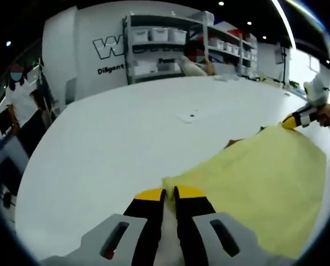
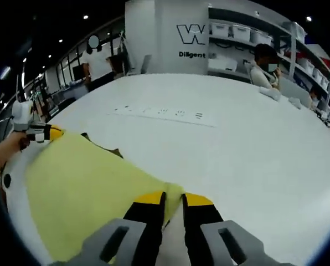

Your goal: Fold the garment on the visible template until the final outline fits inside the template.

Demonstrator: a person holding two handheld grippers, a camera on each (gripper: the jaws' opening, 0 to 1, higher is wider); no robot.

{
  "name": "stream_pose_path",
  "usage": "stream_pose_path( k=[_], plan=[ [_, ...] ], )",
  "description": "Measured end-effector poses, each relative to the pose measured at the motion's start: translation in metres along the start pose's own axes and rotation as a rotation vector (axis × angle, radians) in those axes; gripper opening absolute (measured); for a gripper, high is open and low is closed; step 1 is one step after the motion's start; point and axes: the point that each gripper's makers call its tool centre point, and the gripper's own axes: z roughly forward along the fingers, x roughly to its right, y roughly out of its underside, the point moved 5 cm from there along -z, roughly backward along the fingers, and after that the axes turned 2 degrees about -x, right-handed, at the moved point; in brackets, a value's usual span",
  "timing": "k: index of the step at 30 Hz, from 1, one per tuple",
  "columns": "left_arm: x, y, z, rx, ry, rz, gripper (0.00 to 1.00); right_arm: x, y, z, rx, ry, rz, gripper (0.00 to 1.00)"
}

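- The left tongs (image 1: 169, 194) are clamped on one corner of the yellow garment (image 1: 259, 183); the jaws stand nearly together with cloth pinched between them.
- The right tongs (image 2: 173, 198) are likewise clamped on the opposite corner of that cloth edge, jaws nearly together.
- The garment hangs stretched between the two, lying over the near part of the white desk (image 1: 126, 127).
- To fold well, I judge both corners should travel together, level and taut, so the edge lands straight with no wrinkles.
- The left gripper view shows a small dark mark (image 1: 191, 116) on the desk; the right gripper view shows a printed strip (image 2: 162, 112) farther off, and a dark patch (image 2: 101, 145) peeking from beyond the cloth, perhaps the template.
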Motion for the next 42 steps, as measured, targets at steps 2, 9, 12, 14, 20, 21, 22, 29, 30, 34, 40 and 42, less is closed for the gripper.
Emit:
stream_pose_path(
  k=[2, 9, 12, 14, 20, 21, 22, 29, 30, 34, 40, 42],
  plan=[
    [-0.001, 0.000, -0.004, -0.003, 0.006, -0.018, 0.18, -0.002, -0.002, -0.002, 0.014, -0.013, 0.028, 0.12],
    [0.009, -0.005, -0.023, -0.008, 0.056, -0.062, 0.43, -0.017, -0.007, -0.014, 0.051, -0.094, 0.150, 0.43],
    [0.016, -0.005, -0.033, -0.013, 0.081, -0.085, 0.52, -0.023, -0.005, -0.021, 0.046, -0.110, 0.151, 0.55],
    [0.022, -0.005, -0.040, 0.005, 0.095, -0.086, 0.58, -0.028, -0.003, -0.027, 0.047, -0.124, 0.144, 0.60],
    [0.041, 0.002, -0.062, -0.001, 0.120, -0.066, 0.67, -0.047, 0.011, -0.050, 0.025, -0.172, 0.100, 0.69],
    [0.043, 0.003, -0.065, 0.003, 0.126, -0.070, 0.68, -0.048, 0.012, -0.051, 0.020, -0.175, 0.095, 0.70],
    [0.049, 0.005, -0.070, 0.016, 0.141, -0.068, 0.70, -0.051, 0.016, -0.056, 0.001, -0.187, 0.080, 0.71],
    [0.063, 0.017, -0.094, -0.002, 0.170, -0.055, 0.71, -0.065, 0.033, -0.078, -0.021, -0.227, 0.040, 0.73],
    [0.064, 0.018, -0.095, -0.004, 0.171, -0.056, 0.71, -0.066, 0.033, -0.079, -0.022, -0.229, 0.040, 0.73],
    [0.073, 0.032, -0.115, -0.010, 0.175, -0.076, 0.68, -0.070, 0.044, -0.092, -0.034, -0.222, 0.004, 0.72],
    [0.081, 0.048, -0.133, -0.017, 0.169, -0.088, 0.67, -0.074, 0.058, -0.105, -0.042, -0.228, 0.007, 0.71],
    [0.083, 0.054, -0.137, -0.013, 0.172, -0.088, 0.67, -0.075, 0.062, -0.108, -0.046, -0.229, 0.005, 0.71]
  ],
)
